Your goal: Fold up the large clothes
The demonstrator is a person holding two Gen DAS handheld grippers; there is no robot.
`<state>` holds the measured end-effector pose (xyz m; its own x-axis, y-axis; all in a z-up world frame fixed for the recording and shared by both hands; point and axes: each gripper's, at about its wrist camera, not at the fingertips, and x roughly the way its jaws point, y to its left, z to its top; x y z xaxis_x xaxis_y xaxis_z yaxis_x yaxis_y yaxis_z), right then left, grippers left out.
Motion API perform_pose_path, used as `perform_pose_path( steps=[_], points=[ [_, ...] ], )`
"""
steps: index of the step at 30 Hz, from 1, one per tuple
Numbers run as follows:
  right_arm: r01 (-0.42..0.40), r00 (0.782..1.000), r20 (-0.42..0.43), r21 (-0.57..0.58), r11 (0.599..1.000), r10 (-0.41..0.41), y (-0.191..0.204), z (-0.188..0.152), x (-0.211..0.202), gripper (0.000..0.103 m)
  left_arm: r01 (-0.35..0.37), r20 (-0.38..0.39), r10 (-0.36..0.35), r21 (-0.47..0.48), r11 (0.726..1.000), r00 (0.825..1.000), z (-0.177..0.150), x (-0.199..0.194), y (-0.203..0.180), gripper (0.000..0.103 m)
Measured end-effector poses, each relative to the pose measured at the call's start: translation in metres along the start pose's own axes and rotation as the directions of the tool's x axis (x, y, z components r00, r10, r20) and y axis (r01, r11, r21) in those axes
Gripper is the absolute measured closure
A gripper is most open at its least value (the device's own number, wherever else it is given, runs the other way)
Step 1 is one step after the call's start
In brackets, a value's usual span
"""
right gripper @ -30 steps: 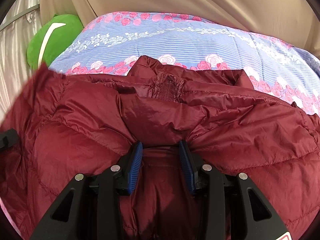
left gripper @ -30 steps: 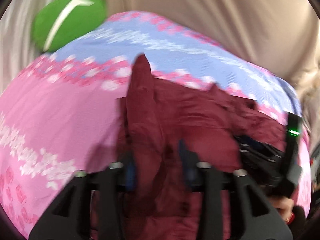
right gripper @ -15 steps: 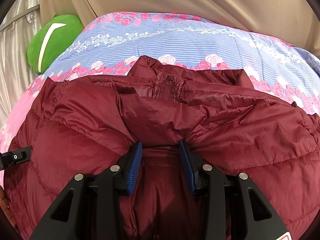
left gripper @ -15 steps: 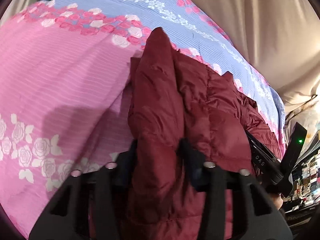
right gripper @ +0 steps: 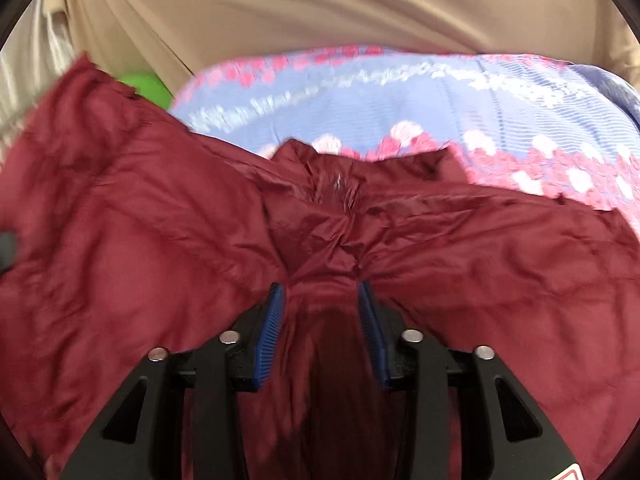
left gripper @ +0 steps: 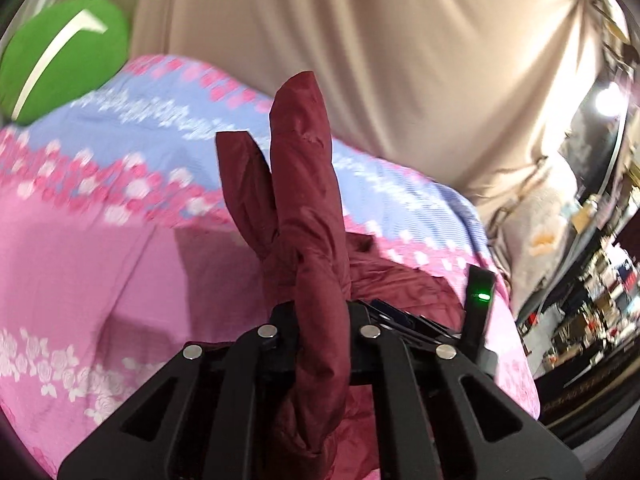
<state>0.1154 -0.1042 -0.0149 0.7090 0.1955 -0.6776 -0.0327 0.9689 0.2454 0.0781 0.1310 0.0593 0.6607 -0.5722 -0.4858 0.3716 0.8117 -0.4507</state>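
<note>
A dark red padded jacket (right gripper: 480, 264) lies on a bed with a pink and blue flowered cover (right gripper: 440, 92). My right gripper (right gripper: 320, 300) is shut on a bunched fold of the jacket below its collar and zip. My left gripper (left gripper: 320, 320) is shut on another part of the jacket (left gripper: 308, 208), which stands up as two raised folds above the bed cover (left gripper: 100, 260). The right gripper's black body (left gripper: 476, 312) with a green light shows at the right of the left wrist view. The left side of the jacket (right gripper: 100, 200) is lifted.
A green cushion (left gripper: 60, 52) lies at the head of the bed on the left. A beige curtain (left gripper: 400, 60) hangs behind the bed. Cluttered shelves (left gripper: 592, 288) stand off to the right past the bed edge.
My left gripper has lifted its part of the jacket up off the bed and swung it towards the right gripper. The jacket's left side now rises high in the right wrist view, hiding most of the cushion.
</note>
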Motion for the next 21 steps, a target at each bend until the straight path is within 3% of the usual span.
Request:
perform_pose_path(
  steps=[4, 7, 12, 17, 21],
  points=[
    [-0.081, 0.994, -0.076, 0.025, 0.996, 0.082, -0.017, -0.019, -0.021, 0.097, 0.039, 0.005, -0.039, 0.043, 0.998, 0.999, 0.001, 0.0, -0.022, 0.095],
    [-0.099, 0.979, -0.169, 0.072, 0.992, 0.11, -0.023, -0.034, 0.003, 0.102, 0.071, -0.001, -0.071, 0.063, 0.995, 0.997, 0.001, 0.005, -0.038, 0.095],
    [-0.147, 0.967, -0.197, 0.089, 0.985, 0.162, -0.015, -0.041, 0.033, 0.102, 0.098, -0.02, -0.096, 0.106, 0.99, 0.995, -0.004, 0.013, -0.068, 0.095],
    [-0.241, 0.943, -0.204, 0.128, 0.962, 0.264, -0.016, -0.037, 0.049, 0.102, 0.136, -0.067, -0.128, 0.139, 0.981, 0.99, -0.015, 0.03, -0.094, 0.095],
    [-0.254, 0.938, -0.181, 0.227, 0.94, 0.297, -0.031, -0.037, 0.037, 0.103, 0.148, -0.099, -0.134, 0.16, 0.976, 0.986, -0.022, 0.046, -0.111, 0.095]
  ],
)
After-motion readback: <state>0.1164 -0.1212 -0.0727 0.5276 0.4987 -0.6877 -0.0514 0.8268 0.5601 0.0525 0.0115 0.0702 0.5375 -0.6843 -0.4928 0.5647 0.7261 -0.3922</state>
